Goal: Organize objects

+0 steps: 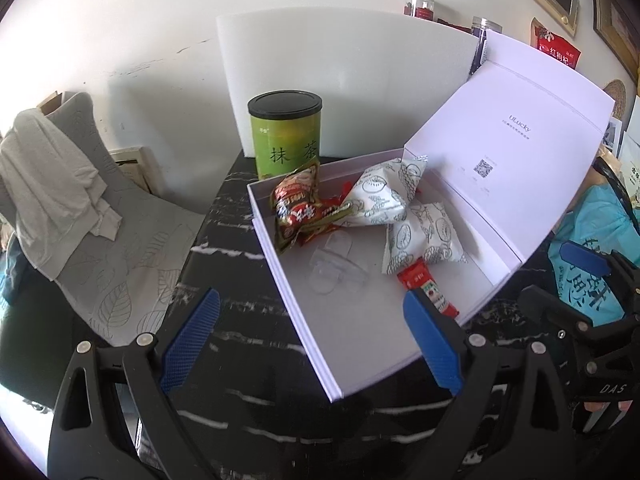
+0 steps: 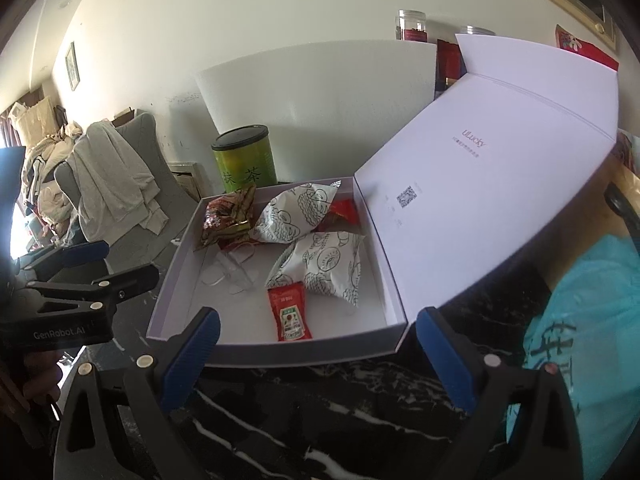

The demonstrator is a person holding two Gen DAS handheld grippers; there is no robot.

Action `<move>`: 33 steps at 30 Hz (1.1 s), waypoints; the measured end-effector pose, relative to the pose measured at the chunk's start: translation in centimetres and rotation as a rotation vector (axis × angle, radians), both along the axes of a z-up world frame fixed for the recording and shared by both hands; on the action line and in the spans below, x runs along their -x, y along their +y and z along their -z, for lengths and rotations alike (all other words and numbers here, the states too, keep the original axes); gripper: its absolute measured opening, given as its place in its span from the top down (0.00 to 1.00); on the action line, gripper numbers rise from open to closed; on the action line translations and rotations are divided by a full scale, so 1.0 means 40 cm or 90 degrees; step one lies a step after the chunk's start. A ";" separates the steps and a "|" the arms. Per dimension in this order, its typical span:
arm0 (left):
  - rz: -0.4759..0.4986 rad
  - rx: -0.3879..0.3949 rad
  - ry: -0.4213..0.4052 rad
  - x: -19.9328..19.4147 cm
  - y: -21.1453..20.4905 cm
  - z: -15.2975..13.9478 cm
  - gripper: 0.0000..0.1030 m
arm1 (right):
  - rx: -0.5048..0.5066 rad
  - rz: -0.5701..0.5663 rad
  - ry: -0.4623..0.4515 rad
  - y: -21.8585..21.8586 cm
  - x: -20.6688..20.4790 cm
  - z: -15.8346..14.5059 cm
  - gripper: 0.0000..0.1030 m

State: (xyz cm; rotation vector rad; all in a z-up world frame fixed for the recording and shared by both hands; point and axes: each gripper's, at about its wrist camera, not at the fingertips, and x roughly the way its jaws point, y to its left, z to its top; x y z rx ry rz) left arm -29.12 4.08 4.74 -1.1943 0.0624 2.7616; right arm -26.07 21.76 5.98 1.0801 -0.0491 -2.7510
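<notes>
We have the white box (image 2: 276, 350) lying open on the dark marbled desk (image 2: 320, 408), its lid (image 2: 480, 184) leaning back to the right, and most of the sorting looks done. Inside lie two white patterned packets (image 2: 328, 264), a red-and-green snack bag (image 2: 228, 216), a clear plastic piece (image 2: 236, 272) and a small red ketchup sachet (image 2: 288, 312) near the front wall. The green tea can (image 2: 246, 160) stands outside, just behind the box's far-left corner.

Both tools are free. Our left hand-held gripper (image 1: 312, 344) hangs wide over the box's near-left corner with nothing between its fingers; our right hand-held gripper (image 2: 320, 352) is equally wide over the front wall, also empty.

If the can is next, we judge it best taken by the left tool, gripped low across its round body, kept upright, and set in the bare floor at the front left, clear of the clear piece and sachet.
</notes>
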 end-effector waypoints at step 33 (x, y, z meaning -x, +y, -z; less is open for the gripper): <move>-0.009 0.013 0.044 -0.442 -0.021 -0.058 0.09 | -0.024 -0.016 0.027 -0.042 -0.428 -0.050 0.04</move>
